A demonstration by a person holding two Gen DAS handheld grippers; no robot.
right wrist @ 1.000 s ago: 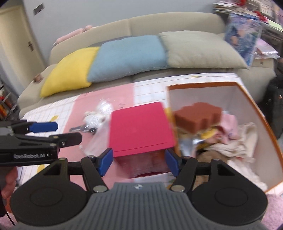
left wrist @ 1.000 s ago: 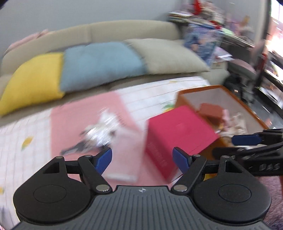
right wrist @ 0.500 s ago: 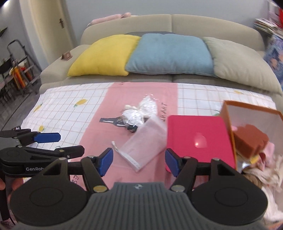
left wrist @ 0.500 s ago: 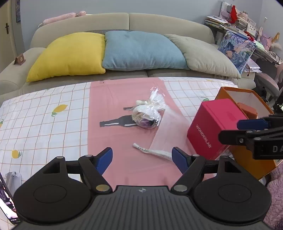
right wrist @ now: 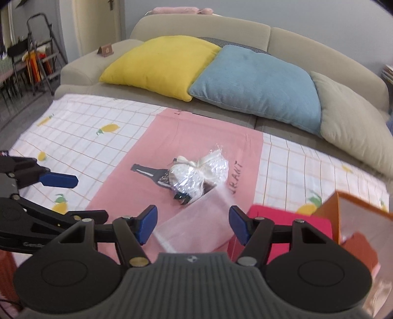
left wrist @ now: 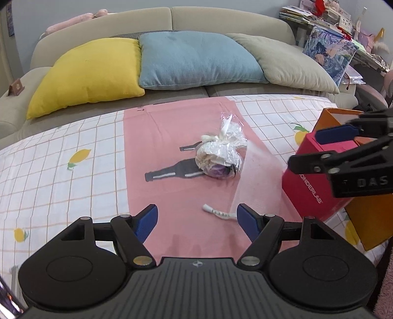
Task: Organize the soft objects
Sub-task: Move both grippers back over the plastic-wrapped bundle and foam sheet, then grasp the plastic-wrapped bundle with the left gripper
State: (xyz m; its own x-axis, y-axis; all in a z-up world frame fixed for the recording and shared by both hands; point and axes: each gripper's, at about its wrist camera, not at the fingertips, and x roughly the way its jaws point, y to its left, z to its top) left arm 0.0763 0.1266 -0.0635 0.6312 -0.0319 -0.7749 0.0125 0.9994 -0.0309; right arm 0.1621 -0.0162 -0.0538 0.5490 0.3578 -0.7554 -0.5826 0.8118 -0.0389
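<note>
A clear plastic-wrapped bundle (left wrist: 219,157) (right wrist: 196,176) tied with a white ribbon lies on the pink cloth panel (left wrist: 172,137). A sheer pink mesh pouch (left wrist: 255,181) (right wrist: 194,225) lies flat beside it, against a red box (left wrist: 316,186) (right wrist: 289,220). Behind that stands an orange box (left wrist: 368,213) (right wrist: 356,208). My left gripper (left wrist: 197,216) (right wrist: 73,198) hovers short of the bundle, its jaws closing with nothing between them. My right gripper (right wrist: 192,218) (left wrist: 326,147) hangs open over the pouch, not touching it.
A beige sofa (left wrist: 221,22) carries yellow (left wrist: 91,73), blue (left wrist: 196,59) and grey-green (left wrist: 289,63) cushions behind the lemon-print checked cloth (left wrist: 61,171). Cluttered shelves (left wrist: 343,22) stand at the right. A folding ladder and chairs (right wrist: 32,56) stand at the far left.
Both grippers have swung left, away from the orange box and red box, and now face the wrapped bundle and the mesh pouch. The left jaws stand slightly narrower.
</note>
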